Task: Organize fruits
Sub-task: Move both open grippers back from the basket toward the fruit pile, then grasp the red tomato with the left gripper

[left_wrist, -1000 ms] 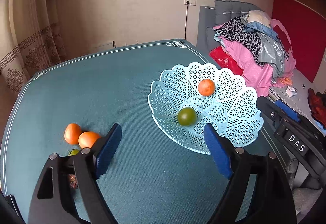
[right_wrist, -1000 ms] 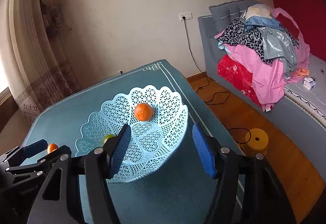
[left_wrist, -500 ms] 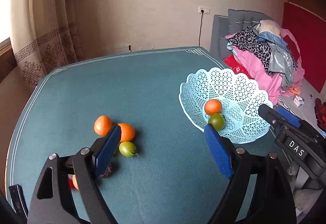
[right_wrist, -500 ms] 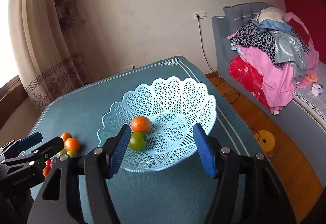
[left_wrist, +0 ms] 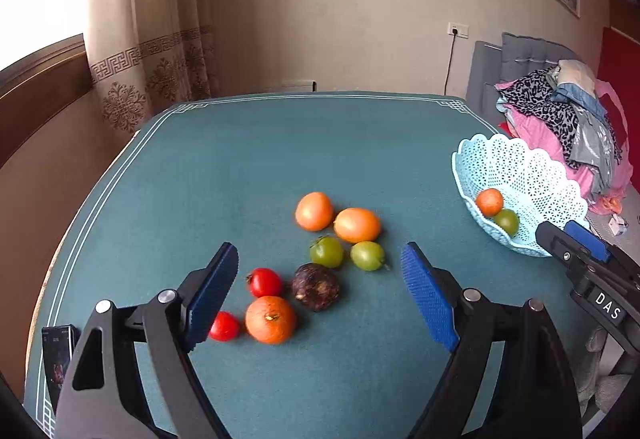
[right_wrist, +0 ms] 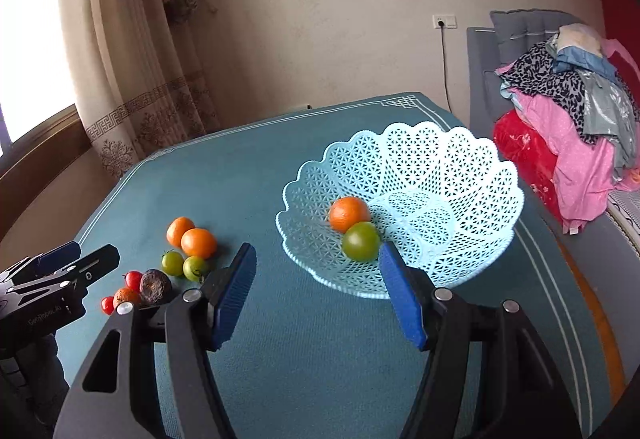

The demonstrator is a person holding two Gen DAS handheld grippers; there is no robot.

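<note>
A pale blue lattice basket (right_wrist: 440, 167) (left_wrist: 532, 175) holds an orange (right_wrist: 349, 214) and a green fruit (right_wrist: 361, 241). On the teal table lie several loose fruits: two orange ones (left_wrist: 314, 211) (left_wrist: 357, 225), two green ones (left_wrist: 327, 251) (left_wrist: 367, 256), a dark brown one (left_wrist: 315, 286), an orange (left_wrist: 270, 319) and two red tomatoes (left_wrist: 264, 282). My left gripper (left_wrist: 320, 295) is open and empty, hovering over this cluster. My right gripper (right_wrist: 314, 291) is open and empty, just in front of the basket.
The teal table (left_wrist: 240, 167) has a white border line. A dark phone-like object (left_wrist: 58, 355) lies at its near left corner. A sofa piled with clothes (right_wrist: 568, 107) stands to the right; a curtain (right_wrist: 132, 51) hangs at the left.
My left gripper has swung left from the basket to over the loose fruit cluster. My right gripper has drawn back a little, bringing the cluster into its view. Both stay open.
</note>
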